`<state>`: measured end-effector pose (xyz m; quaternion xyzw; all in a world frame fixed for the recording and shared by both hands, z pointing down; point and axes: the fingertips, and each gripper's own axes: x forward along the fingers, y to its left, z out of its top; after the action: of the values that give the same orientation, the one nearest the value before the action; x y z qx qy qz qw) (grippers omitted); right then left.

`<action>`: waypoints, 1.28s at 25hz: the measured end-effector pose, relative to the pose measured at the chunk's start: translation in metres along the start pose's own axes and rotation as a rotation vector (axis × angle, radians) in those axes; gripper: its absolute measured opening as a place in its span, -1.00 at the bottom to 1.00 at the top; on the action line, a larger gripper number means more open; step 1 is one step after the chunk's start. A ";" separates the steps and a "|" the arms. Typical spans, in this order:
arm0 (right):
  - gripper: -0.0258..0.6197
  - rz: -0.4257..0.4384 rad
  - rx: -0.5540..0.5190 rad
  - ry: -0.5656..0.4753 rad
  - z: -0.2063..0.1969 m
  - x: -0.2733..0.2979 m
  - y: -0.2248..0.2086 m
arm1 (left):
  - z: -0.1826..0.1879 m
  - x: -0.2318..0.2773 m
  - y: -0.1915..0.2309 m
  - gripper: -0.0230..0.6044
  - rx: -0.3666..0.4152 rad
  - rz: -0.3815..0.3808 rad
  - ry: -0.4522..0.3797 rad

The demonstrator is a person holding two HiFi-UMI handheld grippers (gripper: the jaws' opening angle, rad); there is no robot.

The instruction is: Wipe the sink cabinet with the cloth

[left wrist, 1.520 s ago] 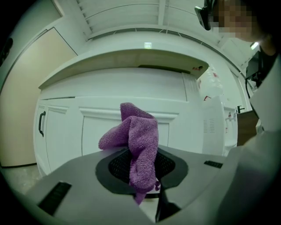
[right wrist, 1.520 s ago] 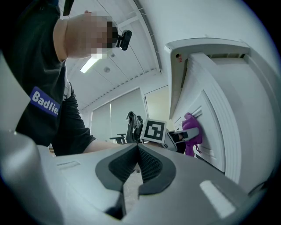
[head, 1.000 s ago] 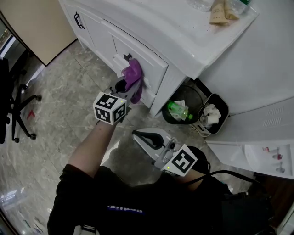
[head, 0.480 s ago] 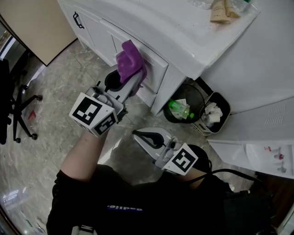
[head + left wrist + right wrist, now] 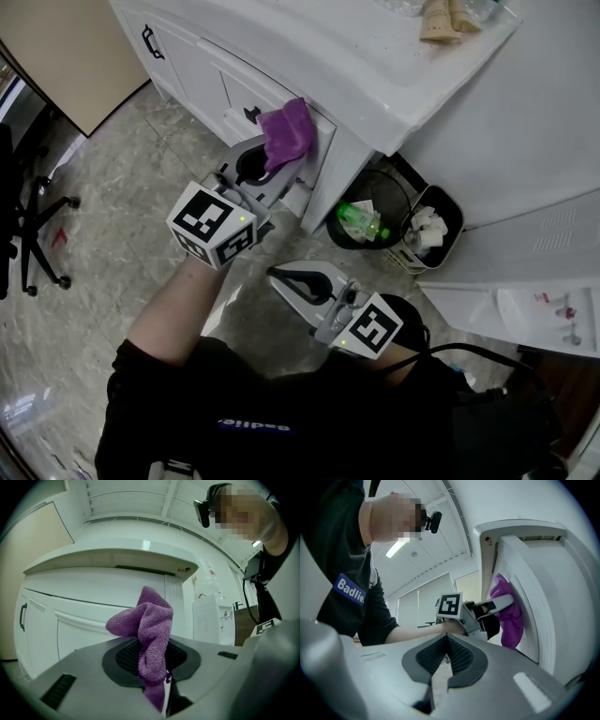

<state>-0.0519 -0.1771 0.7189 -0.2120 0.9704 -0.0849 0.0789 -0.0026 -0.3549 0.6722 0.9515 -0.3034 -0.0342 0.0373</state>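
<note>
Cloth point(image 5: 289, 129) clamped in left gripper point(image 5: 277, 159), pressed against sink cabinet point(image 5: 187, 66) front; right gripper point(image 5: 281, 276) closed, empty, farther back.

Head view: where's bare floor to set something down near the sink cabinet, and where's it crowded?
Bare: the marble floor between the sink cabinet and the office chair. Crowded: the corner right of the cabinet, filled by a round bin and a smaller bin.

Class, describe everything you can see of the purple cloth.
The purple cloth looks like soft, nubby microfibre, bunched and folded rather than spread flat. Its lower end is pinched between the jaws of the left gripper, and the loose bulk stands above them. It appears to lie against the white cabinet door, just under the edge of the countertop.
</note>
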 end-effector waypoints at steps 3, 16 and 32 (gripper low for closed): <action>-0.93 0.001 -0.003 0.000 0.000 0.000 0.002 | -0.030 0.001 0.004 -0.66 -0.032 0.002 0.051; -0.93 0.013 -0.004 0.012 -0.003 0.004 0.010 | -0.130 0.000 0.003 -0.66 -0.099 0.010 0.253; -0.93 0.014 0.022 0.023 -0.005 0.024 0.014 | -0.135 -0.048 -0.003 -0.66 -0.081 0.028 0.251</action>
<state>-0.0798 -0.1737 0.7177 -0.2032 0.9717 -0.0977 0.0705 -0.0280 -0.3182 0.8085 0.9417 -0.3081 0.0735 0.1138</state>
